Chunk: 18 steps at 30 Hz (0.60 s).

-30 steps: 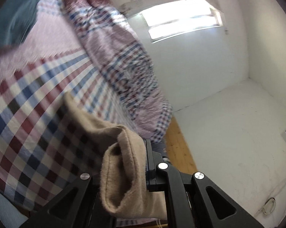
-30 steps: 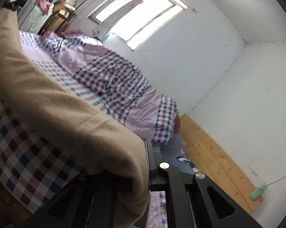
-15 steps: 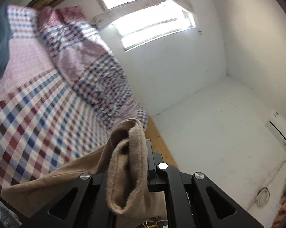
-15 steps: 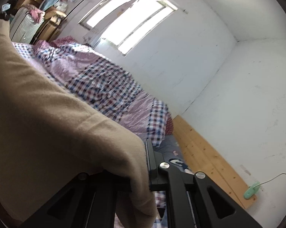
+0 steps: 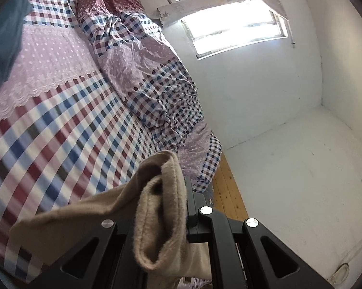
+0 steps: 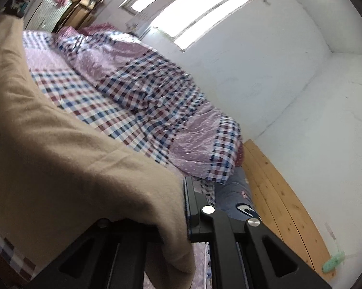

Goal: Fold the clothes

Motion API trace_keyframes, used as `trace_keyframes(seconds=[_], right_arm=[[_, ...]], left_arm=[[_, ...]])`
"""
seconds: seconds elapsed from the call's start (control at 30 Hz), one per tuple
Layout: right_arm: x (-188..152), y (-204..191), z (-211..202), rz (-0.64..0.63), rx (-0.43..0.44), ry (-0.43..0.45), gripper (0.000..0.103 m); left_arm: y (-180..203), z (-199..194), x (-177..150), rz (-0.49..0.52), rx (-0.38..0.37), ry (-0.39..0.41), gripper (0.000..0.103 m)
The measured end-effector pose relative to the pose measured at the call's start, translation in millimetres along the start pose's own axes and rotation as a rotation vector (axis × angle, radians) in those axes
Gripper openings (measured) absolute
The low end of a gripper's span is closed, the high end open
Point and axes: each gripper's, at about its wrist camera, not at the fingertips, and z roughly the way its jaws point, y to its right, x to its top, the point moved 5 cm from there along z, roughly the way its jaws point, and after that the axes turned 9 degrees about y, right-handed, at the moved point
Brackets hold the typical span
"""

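Two wrist views look across a bedroom, each from behind a black two-finger gripper. The largest thing is a bed [image 5: 60, 130] covered in a sheet of red, blue and white checks, with a band of pale purple dotted fabric and a lace edge across it. Along the far side of the bed lies a long, rumpled quilt [image 5: 156, 84] in the same checks and purple dots, reaching toward the foot of the bed. White walls rise behind it, with a bright window [image 5: 231, 26] and a pale curtain bunched at its top. A strip of wooden floor [image 6: 282, 192] runs between bed and wall.

A tan, fuzzy garment [image 6: 60, 156] is the thing being folded. In the right wrist view it fills the lower left, stretching away from the camera over the checked sheet toward the upper left. The right gripper [image 6: 184, 207] is pressed together on one edge of it, the cloth draping over the left finger. In the left wrist view the left gripper [image 5: 185, 207] pinches another bunched, folded-over part of the same tan cloth, which trails down and left over the sheet.

A dark teal cloth [image 5: 5, 38] lies at the upper left edge of the left view. A small mint-green object [image 6: 333, 262] with a thin cord lies against the white wall at the right view's lower right. Boxes and clutter [image 6: 60, 2] are blurred at the top left.
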Motion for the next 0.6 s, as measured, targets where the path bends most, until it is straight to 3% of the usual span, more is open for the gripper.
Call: trace_keyframes(seconds=[0.17, 0.4, 0.5, 0.57, 0.6], right_arm=[[-5.9, -18.1, 69.0, -0.035, 0.086, -0.065, 0.007], [-46.3, -72.9, 163.5, -0.131, 0.234, -0.179, 0.009], [-62.1, -90.6, 192.8, -0.146, 0.27, -0.217, 0.018], [-65.6, -95.7, 209.2, -0.133, 0.264, -0.225, 0.041], [-67.4, -95.8, 216.9, -0.126, 0.249, -0.228, 0.048]], left_arm=[[-16.9, 51.2, 19.3, -0.005, 0.069, -0.008, 0.003], [-78.9, 128.6, 28.0, -0.029, 0.205, -0.047, 0.003], [-112.0, 160.9, 30.5, -0.051, 0.271, -0.078, 0.003], [-129.9, 177.8, 32.0, -0.063, 0.306, -0.096, 0.004], [-137.5, 185.2, 32.5, -0.065, 0.326, -0.106, 0.004]])
